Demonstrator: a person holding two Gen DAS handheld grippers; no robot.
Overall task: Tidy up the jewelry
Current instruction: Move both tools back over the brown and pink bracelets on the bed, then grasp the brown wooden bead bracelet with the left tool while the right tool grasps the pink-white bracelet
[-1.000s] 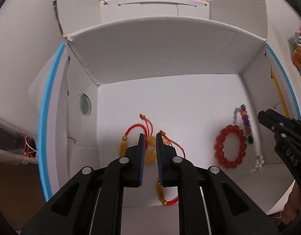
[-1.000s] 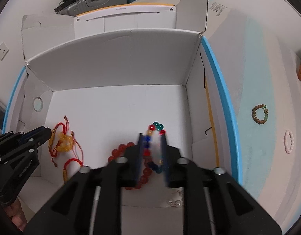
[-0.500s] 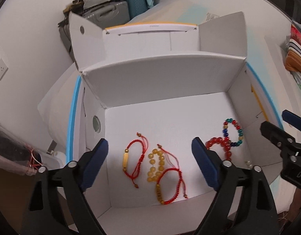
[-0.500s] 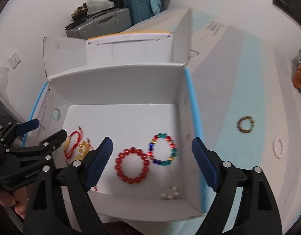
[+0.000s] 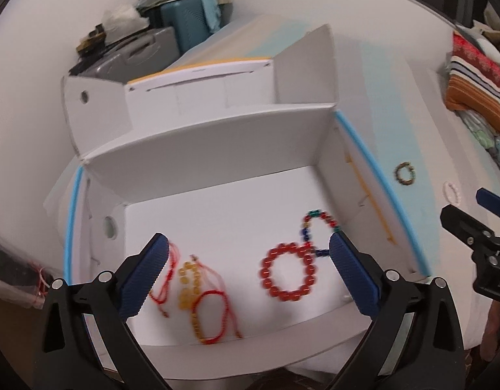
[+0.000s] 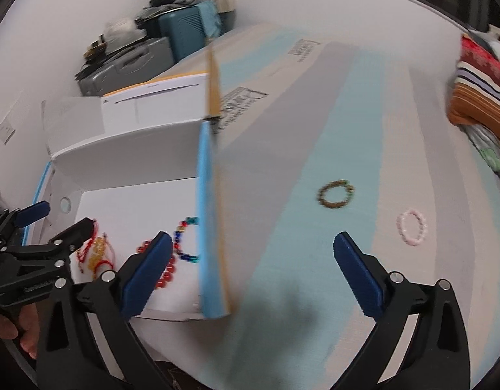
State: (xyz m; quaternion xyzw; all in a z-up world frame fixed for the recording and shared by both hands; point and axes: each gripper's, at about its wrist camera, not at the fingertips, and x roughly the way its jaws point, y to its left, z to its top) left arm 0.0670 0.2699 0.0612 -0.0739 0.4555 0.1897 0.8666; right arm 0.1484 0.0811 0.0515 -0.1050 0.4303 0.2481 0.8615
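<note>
An open white box (image 5: pixel 217 149) holds a red bead bracelet (image 5: pixel 287 271), a multicolour bead bracelet (image 5: pixel 318 230), a yellow bead bracelet (image 5: pixel 188 279) and red cord bracelets (image 5: pixel 214 312). My left gripper (image 5: pixel 250 276) is open and empty above the box's near side. My right gripper (image 6: pixel 250 276) is open and empty over the striped surface beside the box (image 6: pixel 126 149). A brown bead bracelet (image 6: pixel 336 193) and a pale pink bracelet (image 6: pixel 412 227) lie on that surface ahead of it.
The box's blue-edged right wall (image 6: pixel 207 227) stands between the grippers. Folded striped fabric (image 6: pixel 477 91) lies at the far right. Suitcases (image 5: pixel 159 42) stand against the back wall.
Both grippers opened, leaving the yellow and multicolour bracelets in the box, and rose back. The right gripper has swung right, out over the striped surface.
</note>
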